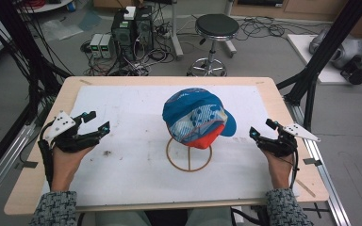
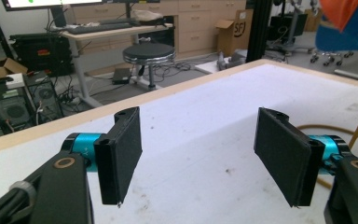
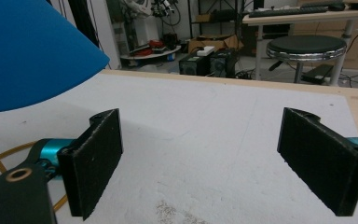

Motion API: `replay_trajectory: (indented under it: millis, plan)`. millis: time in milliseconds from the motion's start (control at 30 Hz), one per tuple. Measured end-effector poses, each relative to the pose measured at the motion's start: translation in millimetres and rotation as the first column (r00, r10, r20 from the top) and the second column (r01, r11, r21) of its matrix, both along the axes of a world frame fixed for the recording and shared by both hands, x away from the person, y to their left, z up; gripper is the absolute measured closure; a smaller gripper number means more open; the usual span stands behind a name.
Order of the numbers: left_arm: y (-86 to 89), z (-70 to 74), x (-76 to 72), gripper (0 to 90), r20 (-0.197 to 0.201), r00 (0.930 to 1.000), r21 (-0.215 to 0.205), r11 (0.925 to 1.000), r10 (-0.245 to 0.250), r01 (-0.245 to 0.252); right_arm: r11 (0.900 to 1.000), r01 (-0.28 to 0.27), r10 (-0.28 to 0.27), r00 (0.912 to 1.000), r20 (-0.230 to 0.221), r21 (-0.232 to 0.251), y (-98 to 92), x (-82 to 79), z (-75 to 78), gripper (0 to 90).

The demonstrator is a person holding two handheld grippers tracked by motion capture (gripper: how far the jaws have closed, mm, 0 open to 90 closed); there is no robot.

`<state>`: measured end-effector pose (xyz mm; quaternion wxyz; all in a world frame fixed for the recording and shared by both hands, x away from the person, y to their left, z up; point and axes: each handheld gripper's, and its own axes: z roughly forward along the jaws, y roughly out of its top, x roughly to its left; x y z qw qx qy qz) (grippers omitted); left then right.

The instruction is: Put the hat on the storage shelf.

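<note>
High view is showing the left tool (image 1: 95,121) and right tool (image 1: 261,129) sitting wide apart on either side of the cap (image 1: 197,115), both gaping and gripping nothing. That cap is perching on a wire stand (image 1: 189,157) (mid-table). White sheeting is covering the table (image 1: 122,155); a stool (image 1: 216,27) is standing beyond the cap.

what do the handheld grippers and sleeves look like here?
Both the left gripper and the right gripper are black, with flat rectangular black pads, teal cylinders behind the jaws and brass-ringed pivots. Each carries a grey triangular plate and trails a black cable. The sleeves are black-and-white tweed knit.
</note>
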<state>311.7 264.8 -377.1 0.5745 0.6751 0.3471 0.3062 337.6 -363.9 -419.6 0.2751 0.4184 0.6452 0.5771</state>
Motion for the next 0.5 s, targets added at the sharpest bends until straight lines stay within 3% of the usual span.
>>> replay_trajectory:
  millis: [233,500]
  plan:
    - [7.4,-12.2,-1.6,32.2,-0.024,0.9996,-0.005,0.9998,0.017,-0.018,1.0,-0.002,0.002,1.0,0.0,-0.001,-0.2,0.1,-0.1,13.2]
    - [8.8,-16.3,-1.8,32.2,-0.033,0.9993,0.004,0.9999,0.017,-0.016,1.0,0.0,0.0,1.0,0.001,0.002,0.4,-0.1,0.1,13.2]
